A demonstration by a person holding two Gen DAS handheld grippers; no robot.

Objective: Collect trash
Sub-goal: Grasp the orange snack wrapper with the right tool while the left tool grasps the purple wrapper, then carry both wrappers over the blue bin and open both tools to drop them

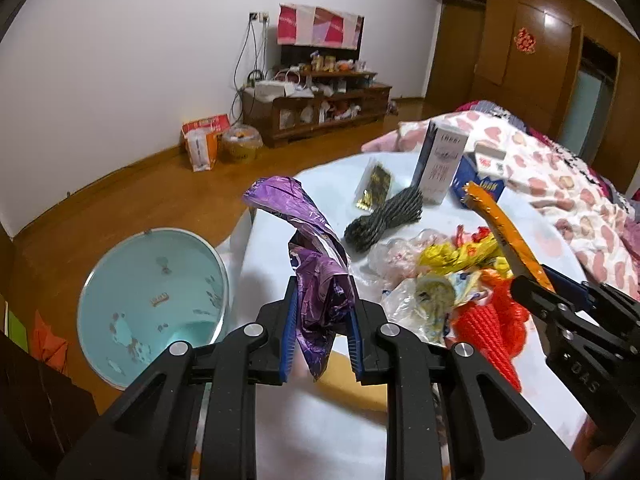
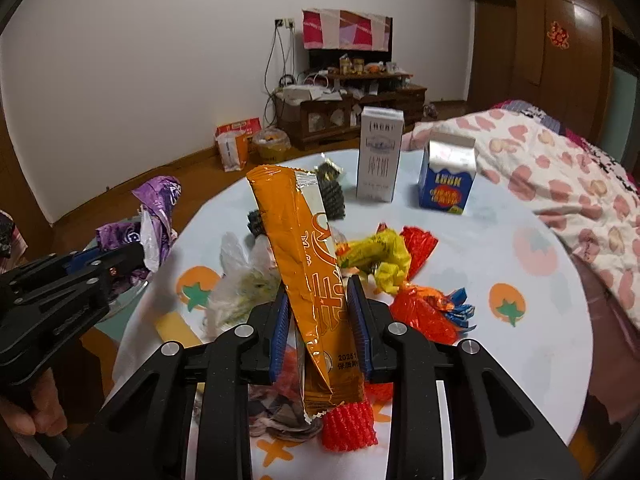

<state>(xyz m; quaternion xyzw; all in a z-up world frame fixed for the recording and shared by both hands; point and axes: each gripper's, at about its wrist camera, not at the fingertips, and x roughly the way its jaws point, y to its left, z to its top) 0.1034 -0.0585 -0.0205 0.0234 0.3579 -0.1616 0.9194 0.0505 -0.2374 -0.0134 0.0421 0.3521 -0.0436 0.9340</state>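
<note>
My left gripper [image 1: 322, 300] is shut on a crumpled purple wrapper [image 1: 316, 240], held above the table's left edge. A light blue bin [image 1: 140, 264] stands on the floor just left of it, with several scraps inside. My right gripper [image 2: 318, 296] is shut on a long orange wrapper [image 2: 296, 240] that stands upright over the trash pile. The pile on the round table [image 2: 500, 240] holds a yellow wrapper [image 2: 380, 256], red foam netting [image 2: 348, 424] and a clear plastic bag [image 2: 240, 288]. The left gripper [image 2: 120, 260] with the purple wrapper [image 2: 160, 200] shows at the right wrist view's left side.
A white milk carton [image 2: 380, 156] and a blue carton [image 2: 446, 176] stand upright at the table's far side, with dark foam netting [image 1: 384, 216] near them. A heart-print blanket [image 2: 560, 176] lies against the table's right side. Wooden floor lies beyond the bin.
</note>
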